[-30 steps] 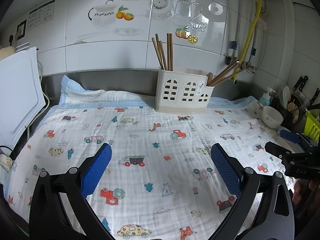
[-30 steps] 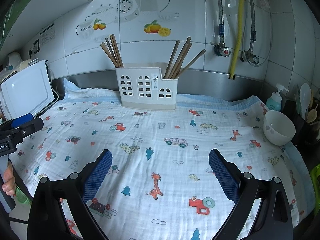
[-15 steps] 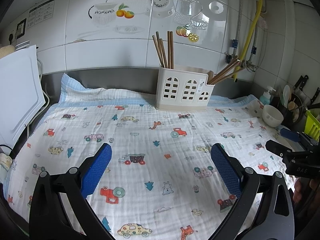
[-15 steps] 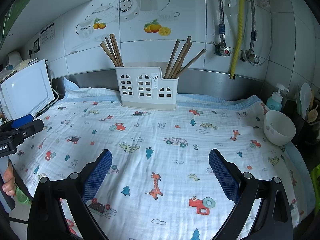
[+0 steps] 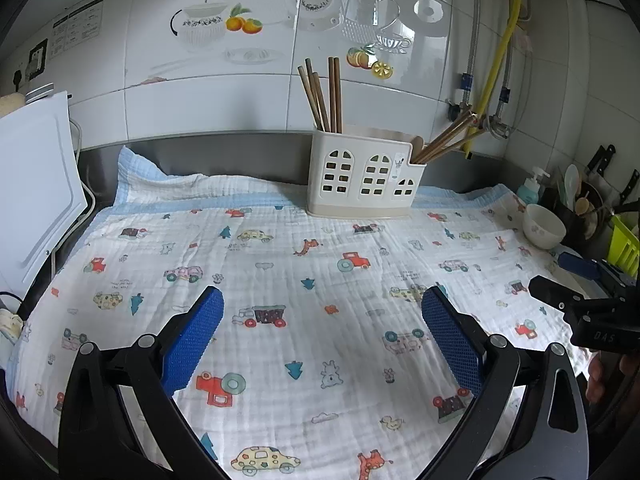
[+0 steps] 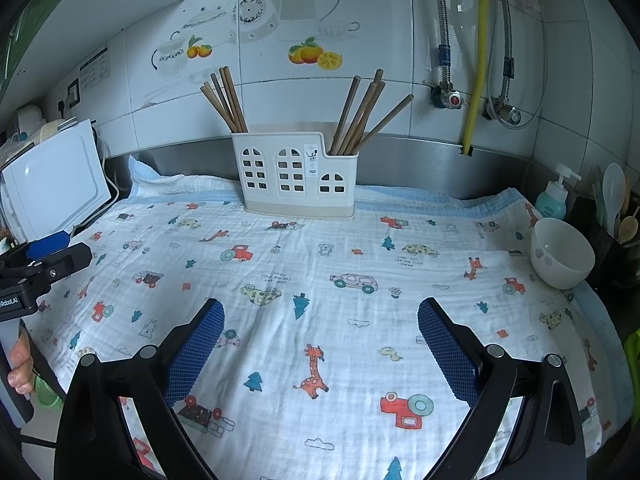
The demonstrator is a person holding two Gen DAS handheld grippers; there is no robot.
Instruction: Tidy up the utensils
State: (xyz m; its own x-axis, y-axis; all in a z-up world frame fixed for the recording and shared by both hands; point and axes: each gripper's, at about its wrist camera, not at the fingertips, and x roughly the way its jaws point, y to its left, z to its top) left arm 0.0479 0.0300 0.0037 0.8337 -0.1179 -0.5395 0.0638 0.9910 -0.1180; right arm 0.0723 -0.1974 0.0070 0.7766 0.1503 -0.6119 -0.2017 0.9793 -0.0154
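Observation:
A white utensil holder (image 5: 365,174) (image 6: 297,174) with window-shaped cutouts stands at the back of the counter against the steel backsplash. Several brown chopsticks (image 5: 322,94) (image 6: 225,98) stand in its left compartment, and several more (image 5: 448,140) (image 6: 365,114) lean right out of its low right compartment. My left gripper (image 5: 322,334) is open and empty above the patterned cloth, well short of the holder. My right gripper (image 6: 320,336) is likewise open and empty over the cloth. Each gripper shows at the edge of the other's view.
A cartoon-print cloth (image 6: 320,280) covers the counter. A white bowl (image 6: 562,252) (image 5: 544,226) sits at the right edge, beside a soap bottle (image 6: 554,198) and a pot of spoons (image 6: 618,208). A white cutting board (image 5: 34,196) (image 6: 54,184) leans at the left. Pipes run down the tiled wall.
The left wrist view has drifted slightly, so the holder sits a little higher and farther in it. Both grippers stay open and empty; the right view is almost unchanged.

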